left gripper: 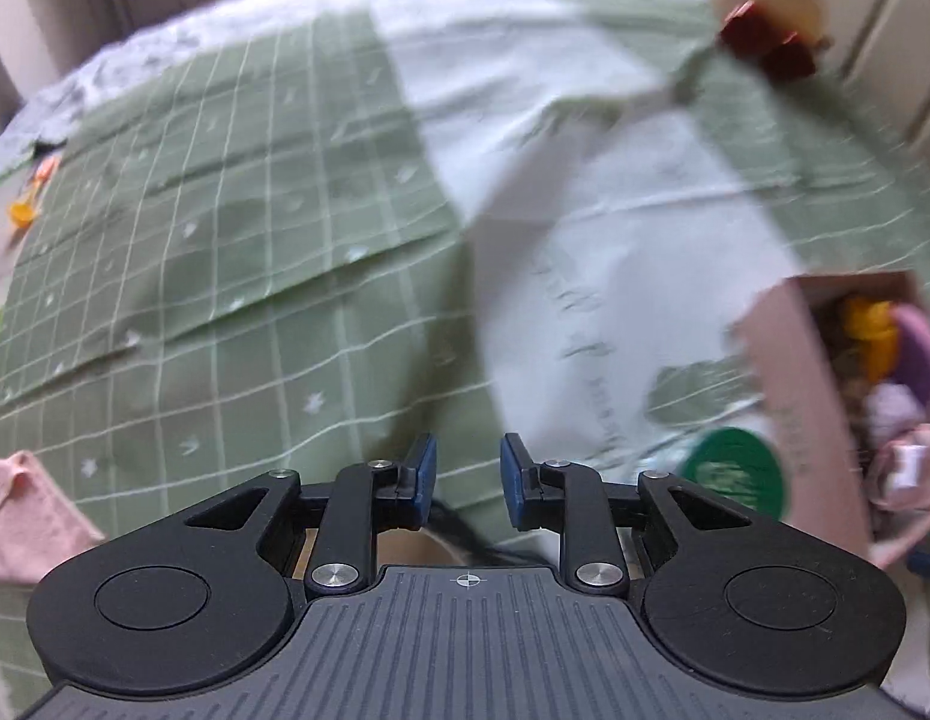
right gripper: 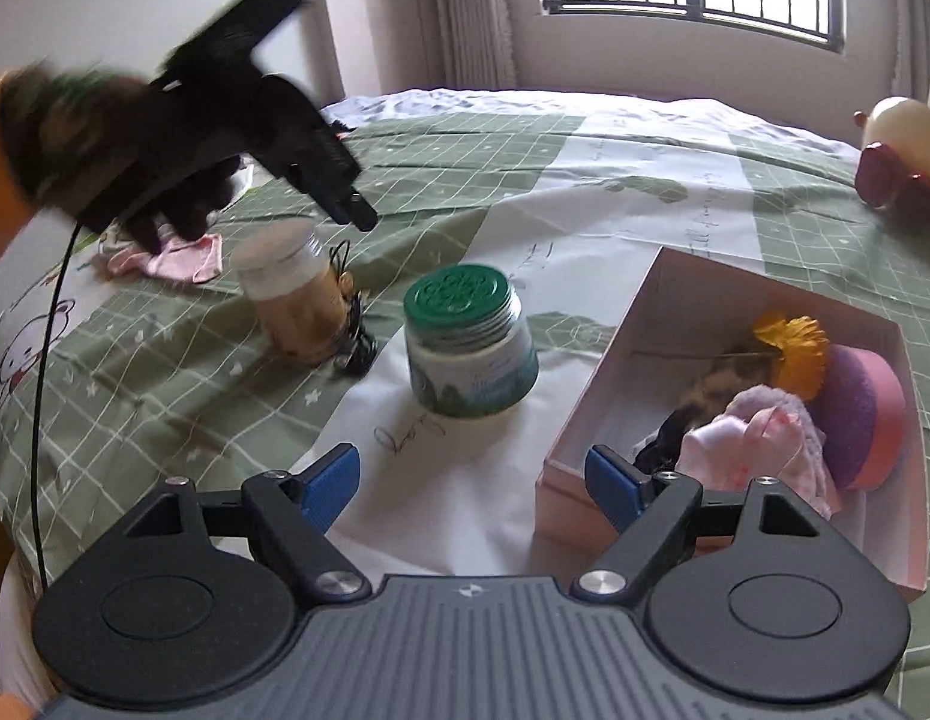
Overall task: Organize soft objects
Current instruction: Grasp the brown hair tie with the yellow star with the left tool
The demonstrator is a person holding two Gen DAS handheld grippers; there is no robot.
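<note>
Green checked bedding [right gripper: 183,396] is carrying everything, and the pink box [right gripper: 591,414] is sitting toward its right side with soft things already inside: a pink sock [right gripper: 759,444], a purple sponge [right gripper: 855,414], a yellow flower [right gripper: 792,348] and something dark and furry I cannot identify. Another pink cloth [right gripper: 177,261] is lying well apart from the box, toward the left edge of the bed, and is likely the next soft piece to collect.

Blue pads of the right gripper [right gripper: 474,483] are standing wide apart with nothing between them, hovering just at the box's near corner. The left gripper [left gripper: 468,483] is showing a moderate gap between its pads and is carrying nothing; from the right wrist view it is hanging, blurred, above the pink cloth in a dark gloved hand [right gripper: 105,162].

Two hard jars are standing between cloth and box: a green-lidded jar [right gripper: 471,348] and a tan jar [right gripper: 291,306] leaning on the soft surface, with a black clip [right gripper: 354,336] touching its base. The main risk, as I judge it, is a sweep from cloth to box clipping either jar and tipping it, since the bedding gives poor footing. A shallow pinch could also lift a fold of bedding with the cloth, or drop the cloth short of the box. A cream toy [right gripper: 903,138] at the far right edge is staying out of the way.
</note>
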